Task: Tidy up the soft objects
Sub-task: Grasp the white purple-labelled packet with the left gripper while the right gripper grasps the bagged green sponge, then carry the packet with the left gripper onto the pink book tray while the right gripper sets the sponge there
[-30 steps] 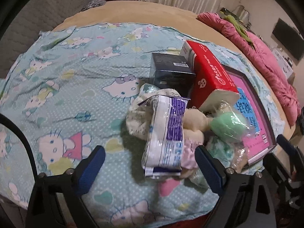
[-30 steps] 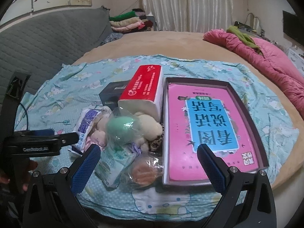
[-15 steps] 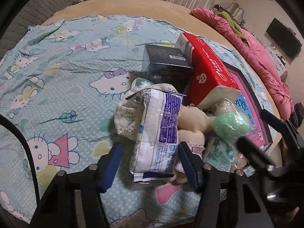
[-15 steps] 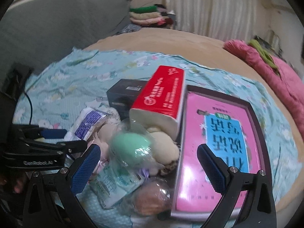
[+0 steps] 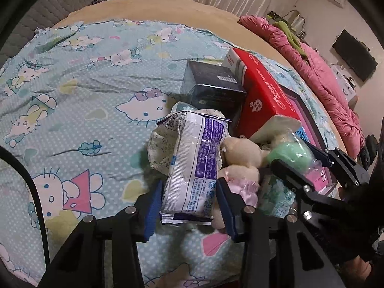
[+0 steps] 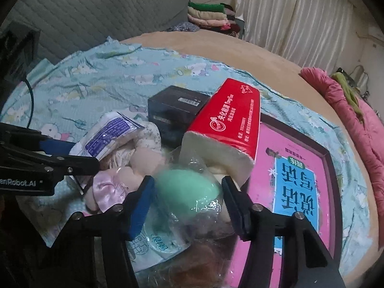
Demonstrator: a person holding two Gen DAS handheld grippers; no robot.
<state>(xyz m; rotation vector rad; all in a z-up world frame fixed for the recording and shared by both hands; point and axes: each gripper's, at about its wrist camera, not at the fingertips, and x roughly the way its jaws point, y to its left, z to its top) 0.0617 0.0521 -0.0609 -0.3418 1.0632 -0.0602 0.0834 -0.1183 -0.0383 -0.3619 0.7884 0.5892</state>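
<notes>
Closing just now, the left gripper (image 5: pixel 189 207) pinches the white packet (image 5: pixel 195 168); only the right wrist view shows the right gripper (image 6: pixel 187 204) clamping the bagged green sponge (image 6: pixel 189 189).

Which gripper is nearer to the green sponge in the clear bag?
Right. The right gripper has its jaws on either side of the green sponge; the left gripper brackets the white packet beside it.

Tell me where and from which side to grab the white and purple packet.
Grip the white and purple packet across its narrow width at the near, lower end, coming from the camera side. It lies lengthwise, propped on the plush toy. The left gripper has just been closing; its pads straddle that end, the left one apparently touching.
</notes>
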